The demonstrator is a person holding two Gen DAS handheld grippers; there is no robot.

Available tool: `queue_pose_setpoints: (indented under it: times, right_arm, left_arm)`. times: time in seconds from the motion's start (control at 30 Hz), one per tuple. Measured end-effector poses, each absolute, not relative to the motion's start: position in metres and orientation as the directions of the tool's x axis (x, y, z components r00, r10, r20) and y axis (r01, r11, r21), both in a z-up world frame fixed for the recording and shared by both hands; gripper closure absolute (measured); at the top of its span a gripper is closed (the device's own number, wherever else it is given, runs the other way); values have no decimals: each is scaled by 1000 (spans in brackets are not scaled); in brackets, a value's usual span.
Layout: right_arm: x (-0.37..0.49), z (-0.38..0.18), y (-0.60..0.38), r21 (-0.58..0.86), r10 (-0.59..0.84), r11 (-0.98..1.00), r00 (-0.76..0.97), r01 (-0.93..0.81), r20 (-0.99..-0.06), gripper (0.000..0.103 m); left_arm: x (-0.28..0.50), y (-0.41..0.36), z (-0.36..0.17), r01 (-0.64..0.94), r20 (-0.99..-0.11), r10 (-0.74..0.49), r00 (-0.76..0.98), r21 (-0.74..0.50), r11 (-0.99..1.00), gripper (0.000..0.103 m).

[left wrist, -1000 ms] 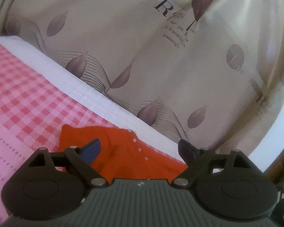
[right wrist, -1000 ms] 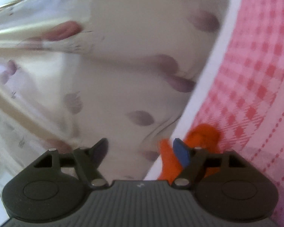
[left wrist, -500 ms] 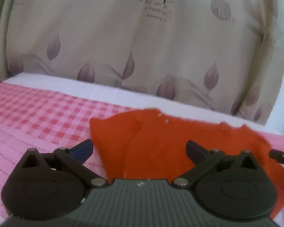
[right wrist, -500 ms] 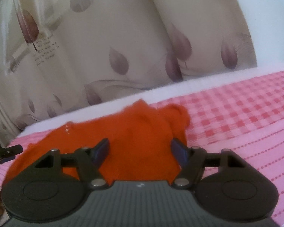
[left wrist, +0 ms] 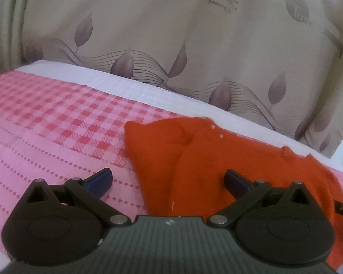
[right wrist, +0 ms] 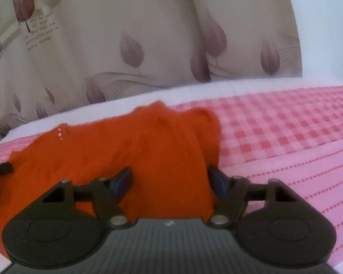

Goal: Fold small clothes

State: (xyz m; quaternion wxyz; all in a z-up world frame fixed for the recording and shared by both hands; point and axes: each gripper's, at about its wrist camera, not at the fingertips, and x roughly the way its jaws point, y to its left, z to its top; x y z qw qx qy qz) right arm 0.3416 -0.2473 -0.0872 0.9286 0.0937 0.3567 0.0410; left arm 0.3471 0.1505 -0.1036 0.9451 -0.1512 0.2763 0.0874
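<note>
An orange small garment (left wrist: 194, 159) with a few white buttons lies spread on the pink checked bedcover (left wrist: 45, 118). It also shows in the right wrist view (right wrist: 148, 155). My left gripper (left wrist: 168, 181) is open and empty, hovering over the garment's left edge. My right gripper (right wrist: 170, 180) is open and empty, over the garment's right part near a bunched sleeve (right wrist: 205, 125). Each gripper's tip shows at the edge of the other's view.
A beige curtain (left wrist: 171, 45) with leaf prints hangs right behind the bed. A white mattress edge (left wrist: 125, 84) runs between curtain and bedcover. Pink dotted-stripe cloth (right wrist: 308, 178) lies to the right of the garment.
Both grippers have let go of the garment and levelled out; it now lies flat on the bed. Both views have steadied and moved slightly closer over the cloth.
</note>
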Motion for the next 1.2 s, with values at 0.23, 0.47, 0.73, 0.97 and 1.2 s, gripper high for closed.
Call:
queue_pose_setpoints:
  times: [0.23,0.47,0.73,0.97,1.2]
  right_arm:
    - [346,-91,-234,117,99,993,726,-25,-680,21]
    - [350,-93,-232,95,79,995,718,-19,-692,12]
    - [351,-94,-231,74,46,997,710,9,-702,0]
    - [351,-94,-231,77,48,997,710,9,-703,0]
    - [351,-93,-231,71,43,997,711,10,-702,0]
  left_arm:
    - [347,148,-103,-262,-552,101,828,-222,939,1]
    - [346,145,-102,-265,-550,121,826,-191,945,1]
    - [348,143,-102,-275,-558,137,818,-171,946,1]
    - [349,145,-103,-283,-570,133,811,-183,942,1]
    - [347,149,-104,-277,-570,109,814,-216,936,0]
